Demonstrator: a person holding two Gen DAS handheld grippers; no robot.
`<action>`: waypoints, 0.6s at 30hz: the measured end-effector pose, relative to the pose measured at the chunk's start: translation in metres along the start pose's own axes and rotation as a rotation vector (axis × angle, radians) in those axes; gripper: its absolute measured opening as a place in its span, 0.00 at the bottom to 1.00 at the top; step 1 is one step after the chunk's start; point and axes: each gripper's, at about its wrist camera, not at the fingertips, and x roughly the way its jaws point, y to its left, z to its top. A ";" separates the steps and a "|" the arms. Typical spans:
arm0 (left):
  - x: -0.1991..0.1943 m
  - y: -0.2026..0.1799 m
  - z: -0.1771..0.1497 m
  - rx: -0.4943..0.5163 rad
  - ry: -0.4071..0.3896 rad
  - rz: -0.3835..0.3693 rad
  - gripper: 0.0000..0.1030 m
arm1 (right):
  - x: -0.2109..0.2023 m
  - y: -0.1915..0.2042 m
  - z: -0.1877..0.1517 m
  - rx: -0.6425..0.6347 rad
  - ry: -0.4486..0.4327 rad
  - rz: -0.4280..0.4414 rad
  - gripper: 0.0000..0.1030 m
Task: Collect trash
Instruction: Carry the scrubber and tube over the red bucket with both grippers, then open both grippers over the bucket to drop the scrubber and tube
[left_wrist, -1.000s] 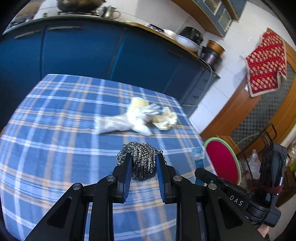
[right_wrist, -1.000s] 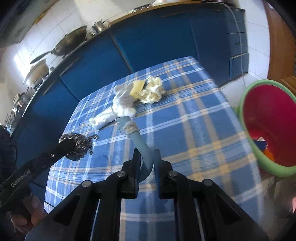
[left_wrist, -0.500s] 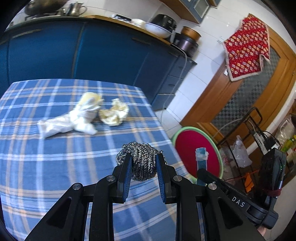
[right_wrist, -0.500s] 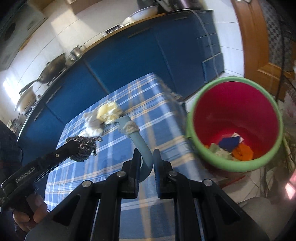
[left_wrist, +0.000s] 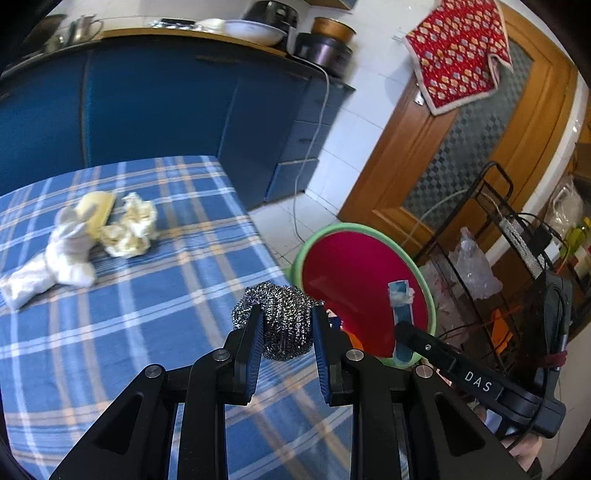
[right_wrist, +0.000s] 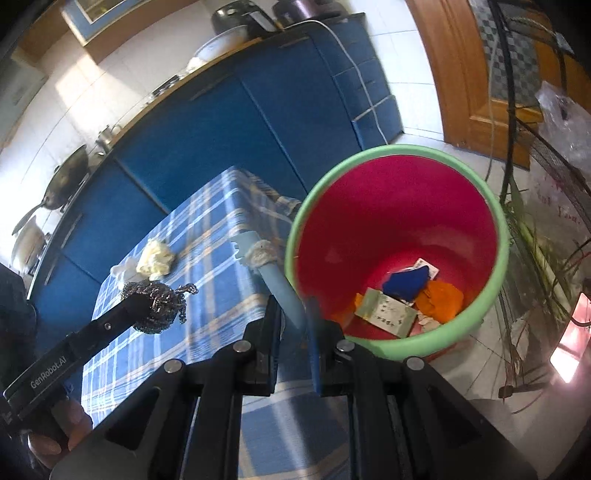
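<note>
Left claw (left_wrist: 287, 325) clamps a grey steel-wool scouring ball (left_wrist: 280, 317) above the blue checked table (left_wrist: 166, 295), right claw (right_wrist: 293, 314) pinches a pale-blue plastic strip (right_wrist: 275, 280) seemingly just short of the green-rimmed red bin (right_wrist: 495, 295), so early release could miss.

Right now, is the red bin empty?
No. The red bin already holds trash: a blue scrap, orange pieces, a printed packet.

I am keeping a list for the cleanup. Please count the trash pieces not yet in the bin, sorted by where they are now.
Held in a gripper: 2, steel scourer and light blue handle.
Lying on the tablecloth: 3, white wad, yellow piece, cream crumpled wad.
Total: 5
</note>
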 end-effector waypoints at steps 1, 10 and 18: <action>0.004 -0.003 0.002 0.004 0.003 0.000 0.25 | 0.002 -0.005 0.002 0.005 0.001 -0.004 0.15; 0.054 -0.035 0.011 0.051 0.079 0.000 0.25 | 0.019 -0.046 0.011 0.075 0.021 -0.023 0.15; 0.091 -0.058 0.009 0.077 0.148 -0.008 0.28 | 0.028 -0.072 0.015 0.111 0.044 -0.038 0.18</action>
